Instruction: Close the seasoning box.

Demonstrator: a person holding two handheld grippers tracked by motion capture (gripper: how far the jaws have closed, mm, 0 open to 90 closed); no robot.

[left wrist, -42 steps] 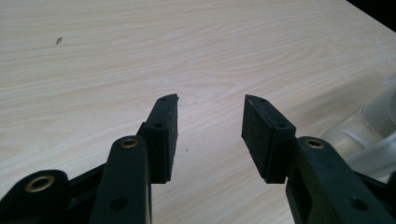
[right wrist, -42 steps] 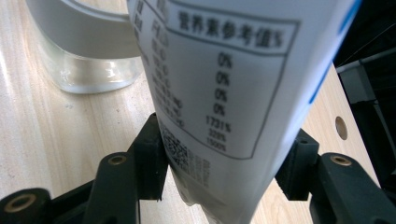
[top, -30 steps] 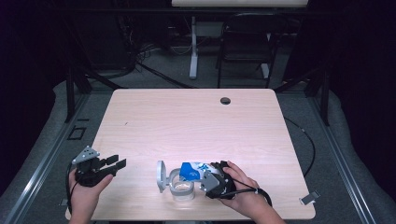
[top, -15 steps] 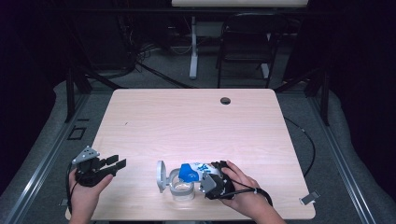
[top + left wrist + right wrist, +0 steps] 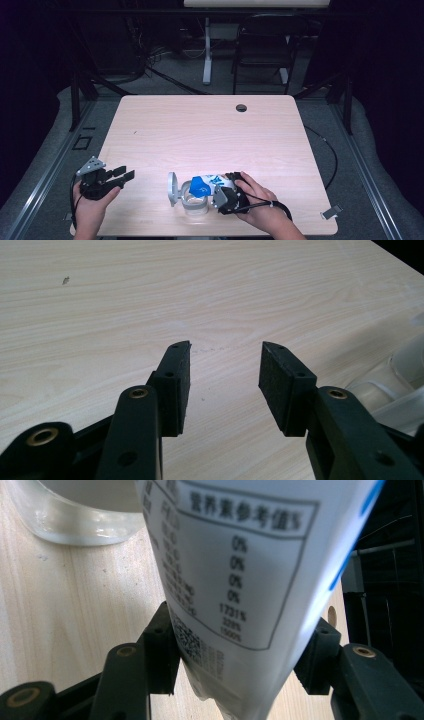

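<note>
- I am holding a white-and-blue pouch (image 5: 240,580) in the right tool (image 5: 220,192), its two pads clamped on the pouch's narrow lower end, one on each side, so the printed panel is rising straight ahead of the tool.
- I am tipping the pouch's far end over the clear jar (image 5: 194,200), which is sitting on the tabletop (image 5: 210,135) just ahead of the right tool; my guess is that I am holding it this way to pour its contents in, though no stream is visible to me.
- The jar's hinged lid (image 5: 173,189) is standing open on the side away from the right tool, so the mouth is staying free.
- I am keeping the left tool (image 5: 225,365) idle, its pads apart with nothing between them, hovering low over bare wood; the jar's glass is showing ahead of it and off to its right, well apart.
- Around: a small dark round hole (image 5: 241,107) is lying far ahead of both tools, near the tabletop's far edge, and a chair (image 5: 262,55) is standing beyond that.
- Nothing is standing between either tool and the jar; the one risk I am judging is the upright lid, which the pouch could knock if I swing it further across.
</note>
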